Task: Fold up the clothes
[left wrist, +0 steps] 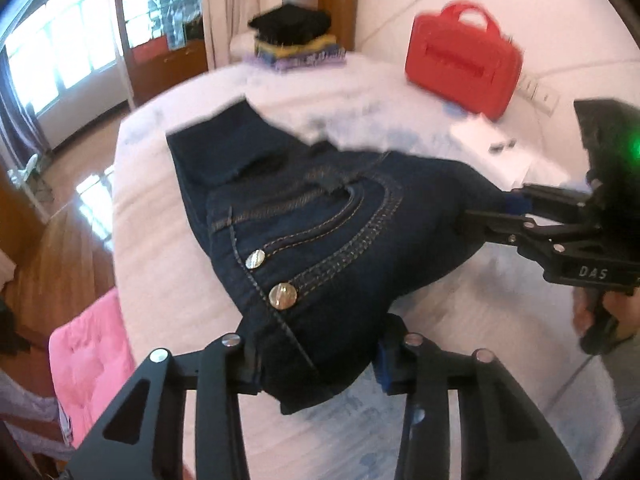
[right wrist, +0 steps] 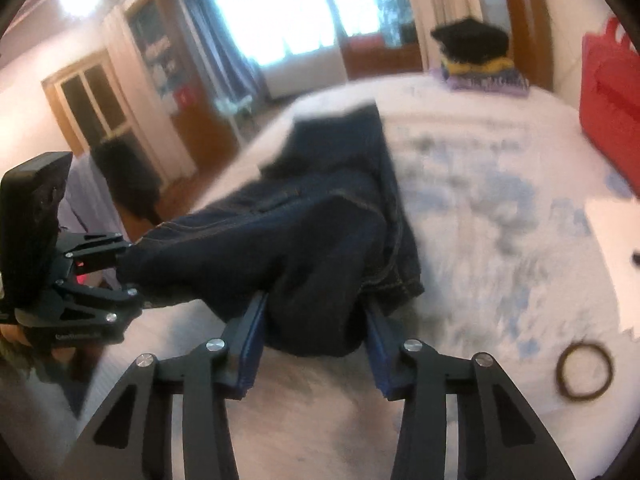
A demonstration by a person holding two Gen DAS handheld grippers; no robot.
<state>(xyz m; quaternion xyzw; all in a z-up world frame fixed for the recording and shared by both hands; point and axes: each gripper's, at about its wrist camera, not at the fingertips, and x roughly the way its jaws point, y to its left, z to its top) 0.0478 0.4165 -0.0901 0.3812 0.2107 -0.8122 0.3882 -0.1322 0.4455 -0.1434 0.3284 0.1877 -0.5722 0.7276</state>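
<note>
Dark blue jeans (left wrist: 320, 216) with orange stitching and two metal buttons lie partly lifted over the white, blue-patterned bed (left wrist: 168, 280). My left gripper (left wrist: 316, 364) is shut on the waistband end nearest me, denim bunched between its blue pads. My right gripper (left wrist: 492, 216) comes in from the right and pinches the other side of the waist. In the right wrist view the jeans (right wrist: 320, 232) fill the space between the right gripper's (right wrist: 316, 340) fingers, and the left gripper (right wrist: 120, 272) grips them at the far left.
A red bag (left wrist: 464, 68) stands at the bed's far right. A stack of folded clothes (left wrist: 292, 40) sits at the far edge. A pink cushion (left wrist: 92, 360) lies at the lower left. A brown hair tie (right wrist: 584, 368) rests on the bed. Wooden floor lies to the left.
</note>
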